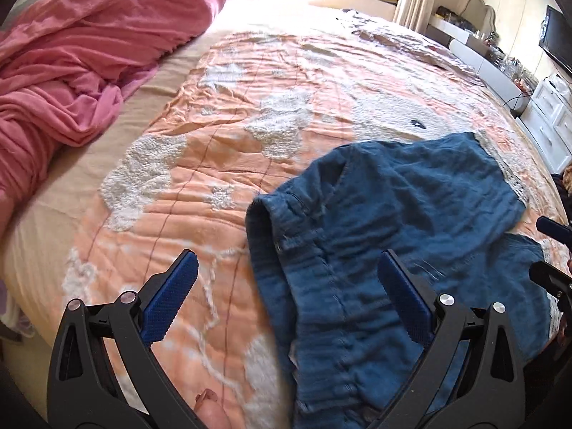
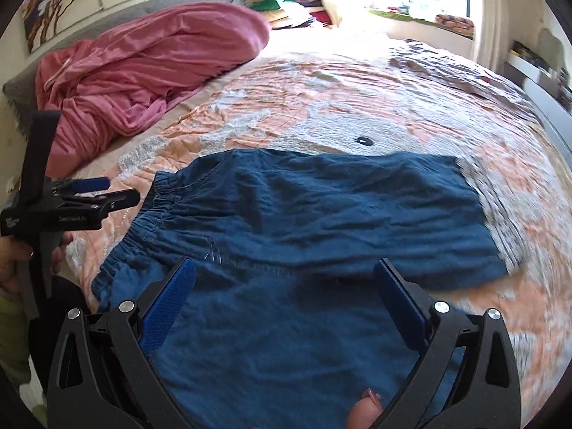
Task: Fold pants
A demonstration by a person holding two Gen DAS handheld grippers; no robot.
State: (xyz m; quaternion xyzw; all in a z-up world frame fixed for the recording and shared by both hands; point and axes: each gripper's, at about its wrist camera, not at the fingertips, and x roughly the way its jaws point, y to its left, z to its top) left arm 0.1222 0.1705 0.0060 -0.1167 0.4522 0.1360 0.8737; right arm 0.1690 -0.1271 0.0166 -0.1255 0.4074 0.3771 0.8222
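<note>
Dark blue pants [image 1: 386,236] [image 2: 321,214] lie on the peach patterned bedspread [image 1: 250,114], one half laid over the other, the elastic waistband [image 2: 150,214] toward the left. My left gripper [image 1: 289,279] hovers open above the waistband edge, nothing between its blue pads [image 1: 171,296]. My right gripper [image 2: 286,289] is open too, low over the near layer of the pants, holding nothing. In the right wrist view the left gripper [image 2: 103,189] shows at the left edge beside the waistband, held by a hand.
A bunched pink blanket [image 1: 82,60] [image 2: 143,71] fills the bed's far left. A window sill [image 2: 422,18] with cushions lies beyond the bed. White drawers [image 1: 550,114], a television [image 1: 559,39] and a cluttered shelf stand along the right wall.
</note>
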